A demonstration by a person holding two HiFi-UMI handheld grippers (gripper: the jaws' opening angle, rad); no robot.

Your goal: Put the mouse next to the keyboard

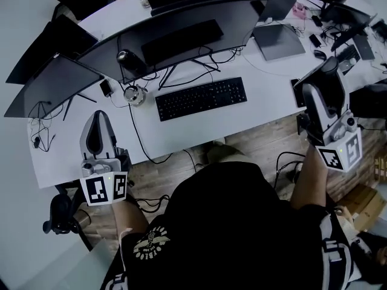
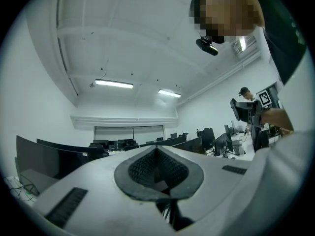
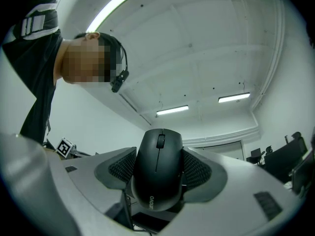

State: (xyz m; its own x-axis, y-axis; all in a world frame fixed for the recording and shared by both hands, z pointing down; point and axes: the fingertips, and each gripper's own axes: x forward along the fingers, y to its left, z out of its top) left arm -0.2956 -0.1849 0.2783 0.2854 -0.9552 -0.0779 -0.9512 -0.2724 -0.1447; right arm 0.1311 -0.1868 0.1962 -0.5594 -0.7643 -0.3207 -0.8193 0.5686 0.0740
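Mouse held, not yet placed.
My right gripper [image 3: 158, 171] pinches the mouse [image 3: 157, 154] by its sides, clear of the desk [image 1: 266, 110], ready for the spot beside the keyboard [image 1: 201, 98]; left gripper [image 2: 157, 168] closed, empty, parked aside.

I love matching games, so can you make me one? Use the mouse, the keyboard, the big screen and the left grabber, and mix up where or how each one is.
Things:
1. mouse
2. keyboard
3. left gripper
4. monitor

Place or state:
A. shut, with nothing in it
B. standing behind the keyboard, screen dark
C. pinched between the jaws of the right gripper
D. lying flat on the white desk

Pairs: 1-C, 2-D, 3-A, 4-B
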